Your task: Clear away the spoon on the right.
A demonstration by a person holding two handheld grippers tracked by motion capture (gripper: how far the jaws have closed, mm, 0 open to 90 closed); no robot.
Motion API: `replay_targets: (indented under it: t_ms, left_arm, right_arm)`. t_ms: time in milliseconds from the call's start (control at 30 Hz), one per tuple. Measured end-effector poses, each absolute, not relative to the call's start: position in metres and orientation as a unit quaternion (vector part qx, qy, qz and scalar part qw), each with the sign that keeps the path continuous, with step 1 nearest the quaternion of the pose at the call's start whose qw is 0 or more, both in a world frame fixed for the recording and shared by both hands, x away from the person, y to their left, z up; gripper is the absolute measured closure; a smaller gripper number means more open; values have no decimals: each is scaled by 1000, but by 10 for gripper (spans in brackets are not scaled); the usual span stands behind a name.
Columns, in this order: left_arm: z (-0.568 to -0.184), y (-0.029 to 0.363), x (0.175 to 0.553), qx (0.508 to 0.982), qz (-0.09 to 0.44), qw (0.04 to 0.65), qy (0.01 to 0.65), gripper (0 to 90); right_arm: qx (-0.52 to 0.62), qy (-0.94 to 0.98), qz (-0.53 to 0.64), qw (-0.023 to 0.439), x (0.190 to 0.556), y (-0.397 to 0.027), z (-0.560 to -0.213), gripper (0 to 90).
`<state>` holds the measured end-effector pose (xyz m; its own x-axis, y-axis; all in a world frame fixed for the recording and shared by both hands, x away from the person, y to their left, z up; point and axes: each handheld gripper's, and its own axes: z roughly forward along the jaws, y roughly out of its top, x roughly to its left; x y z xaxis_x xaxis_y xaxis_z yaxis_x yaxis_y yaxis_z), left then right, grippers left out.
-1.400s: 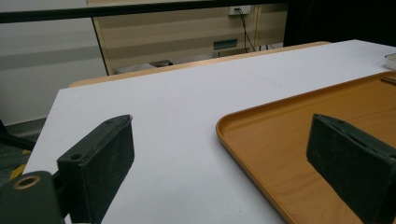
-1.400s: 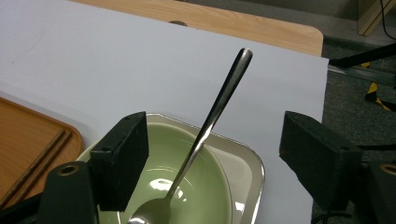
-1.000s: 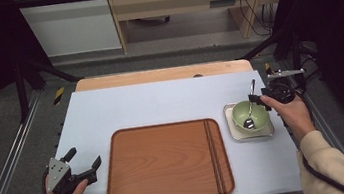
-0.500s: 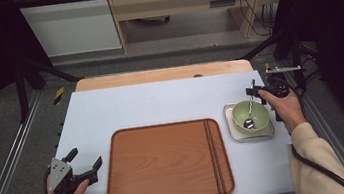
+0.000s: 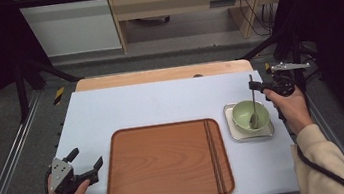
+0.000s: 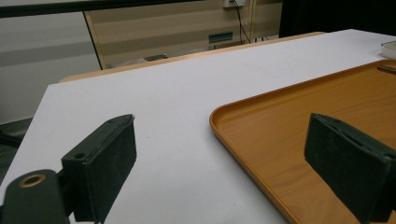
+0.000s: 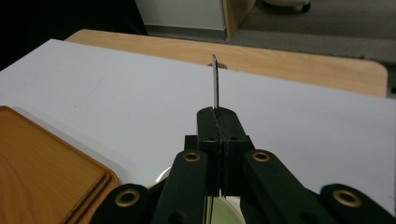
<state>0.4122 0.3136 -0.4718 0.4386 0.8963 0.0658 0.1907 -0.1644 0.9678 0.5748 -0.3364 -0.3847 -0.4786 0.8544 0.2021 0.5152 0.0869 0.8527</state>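
A green bowl (image 5: pixel 250 116) sits on a small metal tray (image 5: pixel 233 132) at the right of the white table. A metal spoon (image 5: pixel 253 101) stands nearly upright with its scoop in the bowl. My right gripper (image 5: pixel 258 87) is shut on the spoon's handle, whose tip (image 7: pixel 215 81) pokes up past the closed jaws in the right gripper view. My left gripper (image 5: pixel 87 162) rests open near the table's front left corner, beside the wooden tray (image 5: pixel 167 162). Its pads (image 6: pixel 105 163) hold nothing, and the wooden tray's rim (image 6: pixel 243 149) runs between them.
A pair of dark chopsticks (image 5: pixel 214 154) lies along the wooden tray's right side. A wooden board edge (image 5: pixel 162 74) runs along the table's far side. Metal frame rails flank the table, with a black post (image 5: pixel 294 48) near the right hand.
My right gripper has lifted the spoon's handle toward upright and shifted slightly back. The left gripper has stayed put.
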Motion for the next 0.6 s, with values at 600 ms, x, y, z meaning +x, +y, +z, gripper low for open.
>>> replay_targets:
  t_ms: [600]
  left_arm:
    - [-472, 314, 413, 675, 353, 510, 400, 85]
  right_arm:
    - [351, 739, 547, 179, 496, -236, -328, 899]
